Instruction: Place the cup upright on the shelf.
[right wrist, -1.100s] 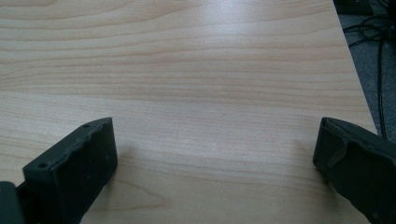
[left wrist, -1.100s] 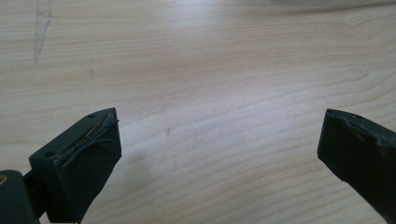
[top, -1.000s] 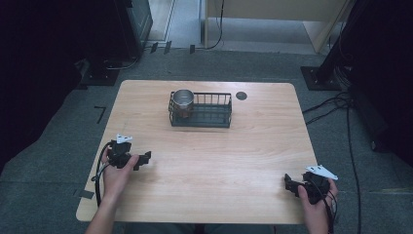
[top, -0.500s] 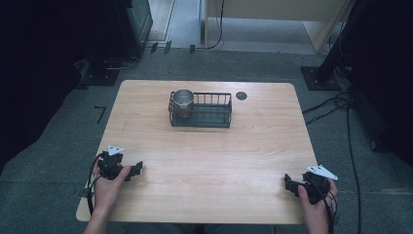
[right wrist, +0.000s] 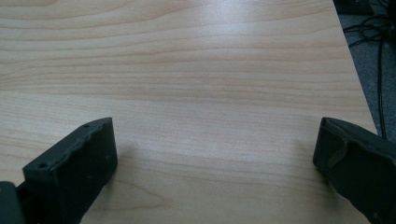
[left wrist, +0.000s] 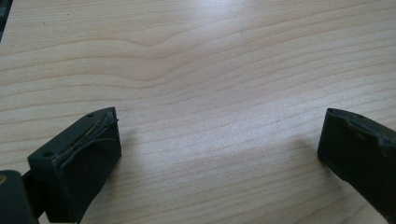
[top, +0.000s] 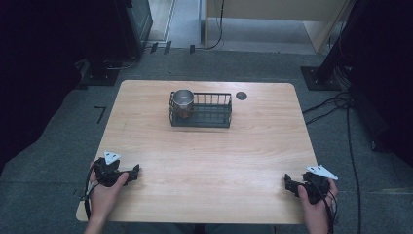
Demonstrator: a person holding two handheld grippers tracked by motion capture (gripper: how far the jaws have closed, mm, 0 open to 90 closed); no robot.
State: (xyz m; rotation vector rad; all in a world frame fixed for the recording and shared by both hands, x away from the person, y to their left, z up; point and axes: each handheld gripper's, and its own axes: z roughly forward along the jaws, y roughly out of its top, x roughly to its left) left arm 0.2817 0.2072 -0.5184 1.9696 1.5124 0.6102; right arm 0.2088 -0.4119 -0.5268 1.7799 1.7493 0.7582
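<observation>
Grippers: two, one per hand, both low at the near edge of the counter [top: 204, 156]. Left gripper [top: 130, 174] near the front-left corner, fingers [left wrist: 79, 158] spread wide, nothing between them but bare wood just below. Right gripper [top: 290, 184] near the front-right corner, fingers [right wrist: 77, 163] likewise wide apart and empty. One grey three-cornered plate on top of each. Hands: two, forearms coming in from the bottom. Baskets: one, black wire basket [top: 209, 114], rectangular, with thin upright bars, at the far middle of the counter, well apart from both grippers. Cups: one, metal cup [top: 183, 101], round, shiny, upright in the basket's left end. One small dark round disc [top: 241, 95] on the counter just right of the basket's far corner. Counter is light wood, visible grain, rounded corners, smooth matte surface. Floor [top: 53, 141] is grey carpet; black cables [top: 341, 105] lie on it to the right, dark equipment stands at the far left and right, and a pale wooden panel at the far side.
</observation>
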